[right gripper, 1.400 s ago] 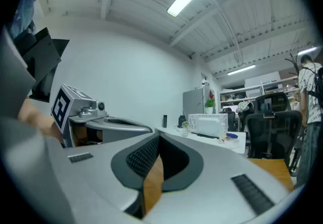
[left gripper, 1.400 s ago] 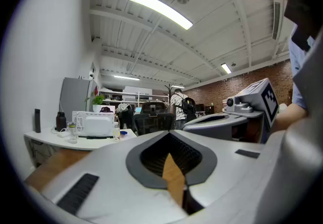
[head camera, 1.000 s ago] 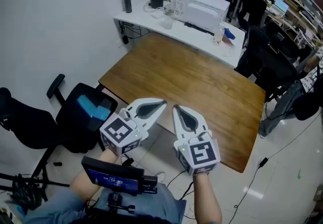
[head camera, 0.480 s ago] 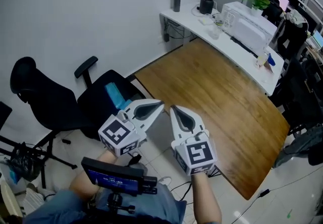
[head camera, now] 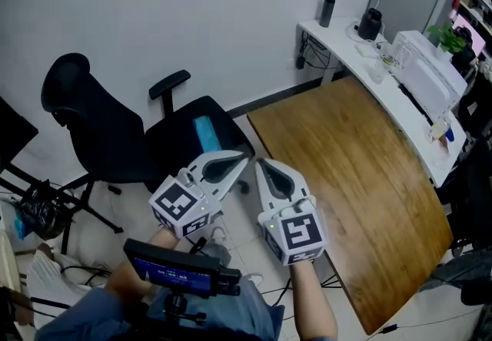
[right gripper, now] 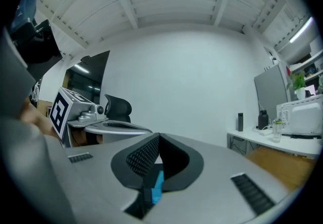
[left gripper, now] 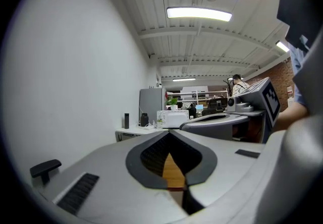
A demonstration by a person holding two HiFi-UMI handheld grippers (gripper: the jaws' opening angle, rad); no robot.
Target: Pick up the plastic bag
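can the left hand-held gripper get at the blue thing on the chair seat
Probably yes: nothing stands between the left hand-held gripper and the blue thing, but its jaws are shut.

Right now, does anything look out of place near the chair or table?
Only a blue object lying on the seat of the black chair, an unusual spot; what it is I cannot tell. The wooden table shows no spill or damage.

Task object: light-blue plastic bag (head camera: 206, 134), flat and oblong, lying roughly mid-seat on the black office chair (head camera: 171, 149), with nothing touching it from above.
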